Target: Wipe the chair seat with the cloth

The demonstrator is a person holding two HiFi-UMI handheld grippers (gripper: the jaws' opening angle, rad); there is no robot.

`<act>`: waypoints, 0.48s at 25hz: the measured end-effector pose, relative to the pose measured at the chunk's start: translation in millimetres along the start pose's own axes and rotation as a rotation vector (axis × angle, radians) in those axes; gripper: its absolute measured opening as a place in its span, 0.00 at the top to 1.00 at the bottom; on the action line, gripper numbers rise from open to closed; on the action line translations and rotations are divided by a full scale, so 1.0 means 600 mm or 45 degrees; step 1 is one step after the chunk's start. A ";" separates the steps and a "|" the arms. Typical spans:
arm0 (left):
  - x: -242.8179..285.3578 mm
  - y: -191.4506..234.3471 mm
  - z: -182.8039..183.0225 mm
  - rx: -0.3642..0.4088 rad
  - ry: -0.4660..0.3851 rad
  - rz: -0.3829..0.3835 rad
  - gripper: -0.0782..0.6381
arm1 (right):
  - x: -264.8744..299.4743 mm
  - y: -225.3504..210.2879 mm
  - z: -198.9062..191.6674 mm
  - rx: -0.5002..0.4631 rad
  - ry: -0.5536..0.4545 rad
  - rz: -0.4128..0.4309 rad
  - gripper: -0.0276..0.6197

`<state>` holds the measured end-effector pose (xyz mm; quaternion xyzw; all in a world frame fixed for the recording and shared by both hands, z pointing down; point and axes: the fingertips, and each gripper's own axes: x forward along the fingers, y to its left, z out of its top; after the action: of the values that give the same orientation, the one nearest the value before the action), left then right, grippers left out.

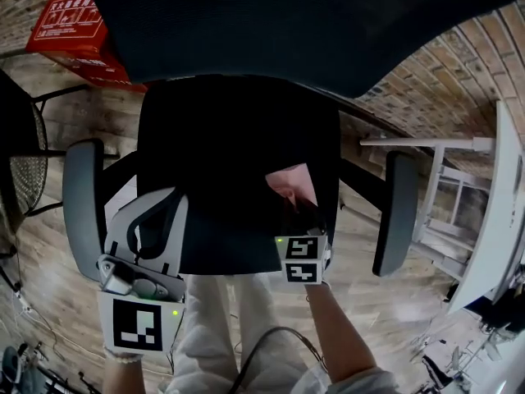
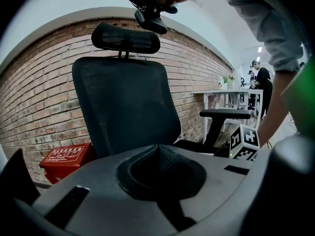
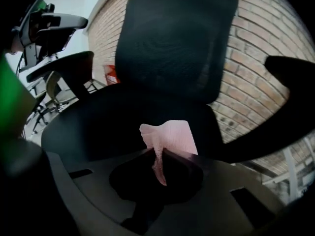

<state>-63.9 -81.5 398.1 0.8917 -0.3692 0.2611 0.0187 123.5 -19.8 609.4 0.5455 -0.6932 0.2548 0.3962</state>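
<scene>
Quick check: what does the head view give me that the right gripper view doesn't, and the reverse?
Head view only: the left gripper, near the front left corner of the chair seat beside an armrest, plus the person's legs and the wooden floor.
Right gripper view only: the right gripper seen close up, its jaws closed on a fold of the pink cloth.
Both: the pink cloth over the right part of the black chair seat, and the red box by the brick wall.
</scene>
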 end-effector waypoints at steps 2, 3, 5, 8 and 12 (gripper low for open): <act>0.005 -0.005 0.002 0.000 0.001 -0.005 0.87 | -0.014 -0.037 -0.021 0.035 0.016 -0.069 0.87; 0.007 -0.007 0.003 0.001 0.000 -0.008 0.87 | -0.021 -0.054 -0.032 0.052 0.027 -0.103 0.87; 0.010 -0.008 0.006 0.004 -0.001 -0.014 0.87 | -0.037 -0.085 -0.052 0.090 0.046 -0.163 0.87; 0.011 -0.005 0.007 0.000 0.002 -0.012 0.87 | -0.054 -0.109 -0.069 0.149 0.062 -0.214 0.87; 0.004 0.002 0.004 -0.011 0.006 0.005 0.87 | -0.057 -0.100 -0.073 0.204 0.065 -0.203 0.87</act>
<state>-61.9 -84.5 396.8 0.8904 -0.3719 0.2616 0.0229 195.9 17.3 600.9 0.6222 -0.6146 0.2910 0.3880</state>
